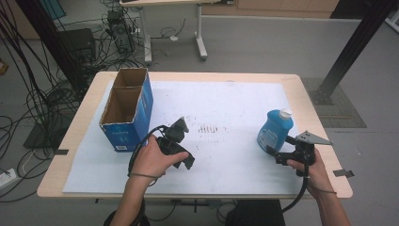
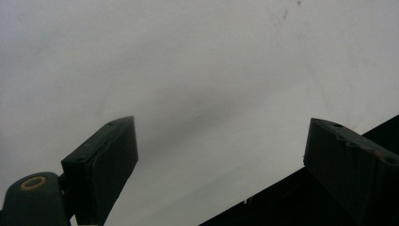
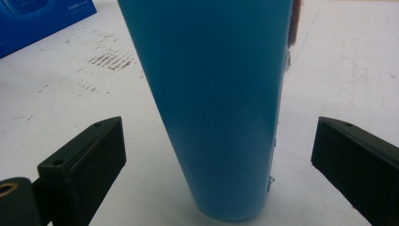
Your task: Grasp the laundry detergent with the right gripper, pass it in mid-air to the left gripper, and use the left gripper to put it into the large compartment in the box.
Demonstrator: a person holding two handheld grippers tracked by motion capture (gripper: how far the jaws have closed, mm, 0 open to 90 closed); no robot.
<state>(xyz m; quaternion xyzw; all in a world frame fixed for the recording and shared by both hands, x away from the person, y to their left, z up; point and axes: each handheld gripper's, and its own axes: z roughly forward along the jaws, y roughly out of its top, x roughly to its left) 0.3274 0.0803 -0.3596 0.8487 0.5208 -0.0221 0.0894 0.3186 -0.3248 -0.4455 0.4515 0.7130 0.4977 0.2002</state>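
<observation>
The blue plastic bottle (image 3: 216,108) is framed between the right gripper (image 3: 219,155)'s wide-open jaws, untouched. The left gripper (image 2: 221,155)'s jaws are held open over the white-covered worktop (image 2: 188,70), nothing gripped.

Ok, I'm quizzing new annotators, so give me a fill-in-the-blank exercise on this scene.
1. The bottle is ____ in colour.
2. The bottle stands between the open jaws of the ____ gripper.
3. The box is open at the ____.
4. The left gripper has ____ between its jaws.

Missing words: blue; right; top; nothing
</observation>
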